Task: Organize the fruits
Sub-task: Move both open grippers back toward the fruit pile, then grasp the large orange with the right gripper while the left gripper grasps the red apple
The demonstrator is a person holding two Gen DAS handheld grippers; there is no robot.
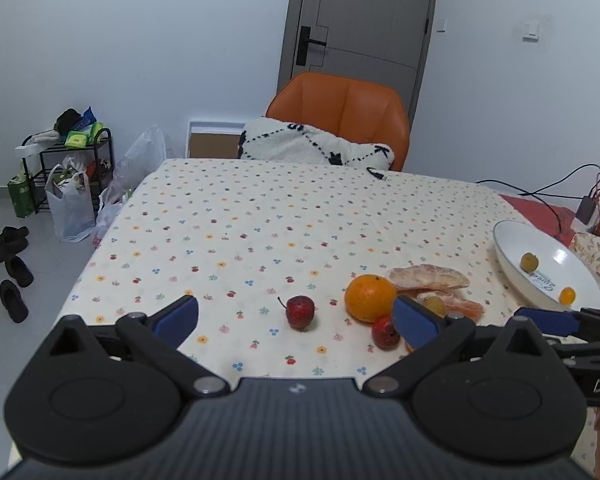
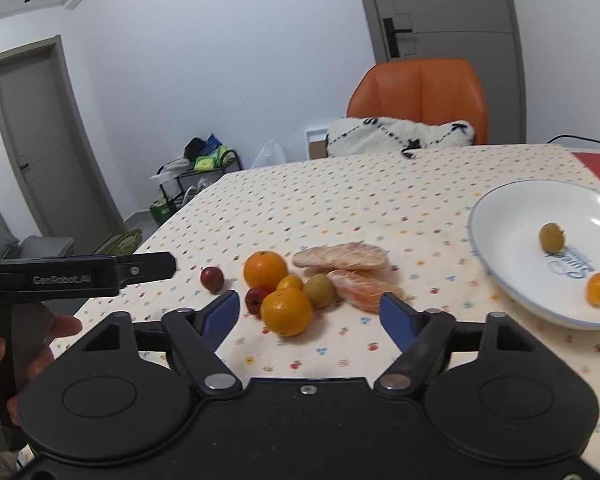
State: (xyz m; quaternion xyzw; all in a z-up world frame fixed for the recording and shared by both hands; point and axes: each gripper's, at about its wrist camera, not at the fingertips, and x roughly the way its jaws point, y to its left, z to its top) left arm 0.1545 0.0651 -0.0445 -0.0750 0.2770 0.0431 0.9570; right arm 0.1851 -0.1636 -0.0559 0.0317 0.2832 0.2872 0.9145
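Observation:
Loose fruit lies on the flowered tablecloth. In the right wrist view there are two oranges (image 2: 287,311) (image 2: 265,269), a small kumquat (image 2: 289,282), a yellow-green fruit (image 2: 319,289), two small red fruits (image 2: 212,277) (image 2: 257,299) and peeled citrus pieces (image 2: 342,260). A white plate (image 2: 500,240) at the right holds a yellow-green fruit (image 2: 552,237) and a kumquat (image 2: 599,288). My right gripper (image 2: 310,314) is open and empty, just before the near orange. My left gripper (image 1: 296,320) is open and empty, with a red fruit (image 1: 300,312) between its fingers' line of sight. The plate (image 1: 512,264) shows at the right there.
An orange chair (image 1: 340,120) with a white cushion (image 1: 312,148) stands at the table's far edge. Cables and a red cloth (image 1: 540,208) lie at the far right. A shelf rack, bags and shoes (image 1: 68,184) are on the floor at the left.

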